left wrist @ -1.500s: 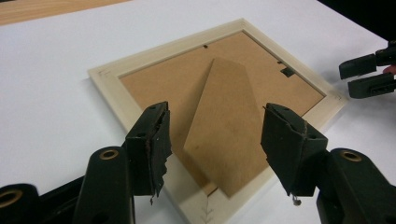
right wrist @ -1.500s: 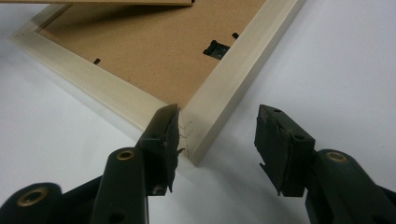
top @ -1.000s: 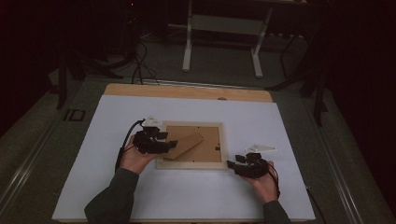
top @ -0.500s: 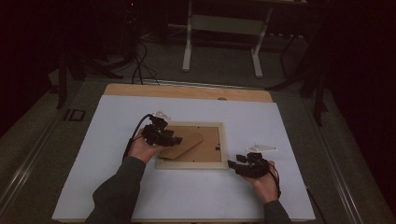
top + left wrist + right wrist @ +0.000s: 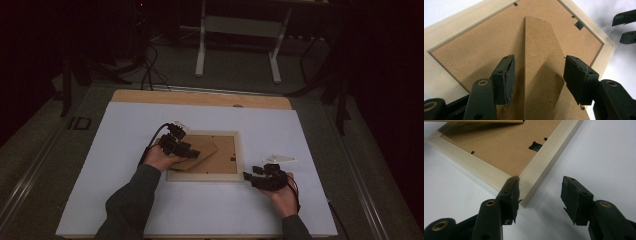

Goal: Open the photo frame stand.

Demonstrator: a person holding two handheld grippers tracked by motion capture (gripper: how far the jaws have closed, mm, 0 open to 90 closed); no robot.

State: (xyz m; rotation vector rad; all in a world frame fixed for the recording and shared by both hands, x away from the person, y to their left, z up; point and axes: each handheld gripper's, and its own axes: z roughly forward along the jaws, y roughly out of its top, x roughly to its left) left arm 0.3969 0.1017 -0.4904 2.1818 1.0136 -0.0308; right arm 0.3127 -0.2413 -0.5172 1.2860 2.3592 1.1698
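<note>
High view: left tool [image 5: 192, 150] spread over frame [image 5: 202, 174] stand [image 5: 200, 152]; right tool [image 5: 248, 176] agape, empty, at corner.

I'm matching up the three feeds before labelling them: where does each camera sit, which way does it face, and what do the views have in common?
High view: above the person's side, facing forward and down on the white table; both forearms enter from below, left gripper over the picture frame, right gripper at its near right corner.
Left gripper view: rides the left gripper, looking between open jaws at the frame's stand.
Right gripper view: rides the right gripper, open jaws at the frame's corner.
Shared: all three show the frame lying back-up.
</note>
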